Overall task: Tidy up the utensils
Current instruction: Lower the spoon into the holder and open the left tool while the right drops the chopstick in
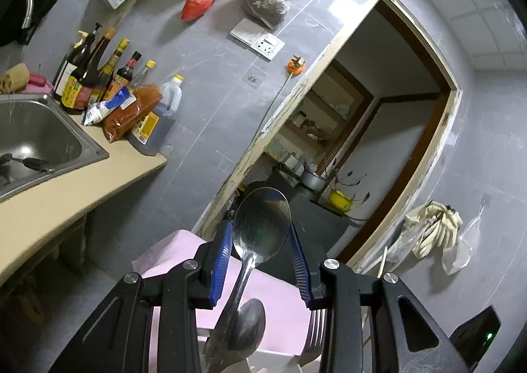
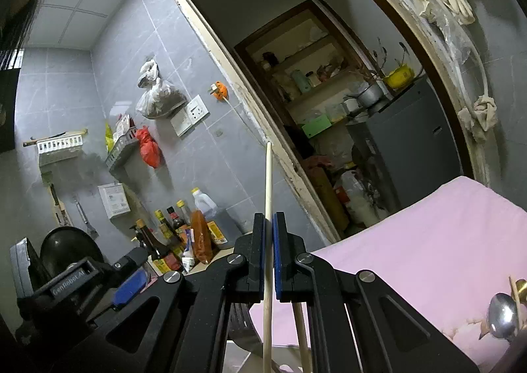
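Observation:
In the left wrist view my left gripper point(image 1: 260, 228) is shut on a large metal spoon point(image 1: 262, 224). Its blue pads press the two edges of the bowl, and the handle slants down and left between the fingers. A second spoon point(image 1: 247, 323) lies below it on the pink cloth point(image 1: 283, 300). My right gripper point(image 2: 269, 218) is shut on a pale wooden chopstick point(image 2: 268, 182), which stands up past the fingertips. Another chopstick point(image 2: 302, 333) shows under the fingers. A further spoon point(image 2: 502, 315) rests on the pink cloth point(image 2: 428, 241) at the lower right.
A steel sink point(image 1: 36, 139) is set in the beige counter point(image 1: 66, 198) on the left, with sauce bottles point(image 1: 95, 76) and bags behind it. An open doorway point(image 1: 378, 129) leads to shelves and a grey cabinet point(image 2: 411, 149). Bags and racks hang on the tiled wall.

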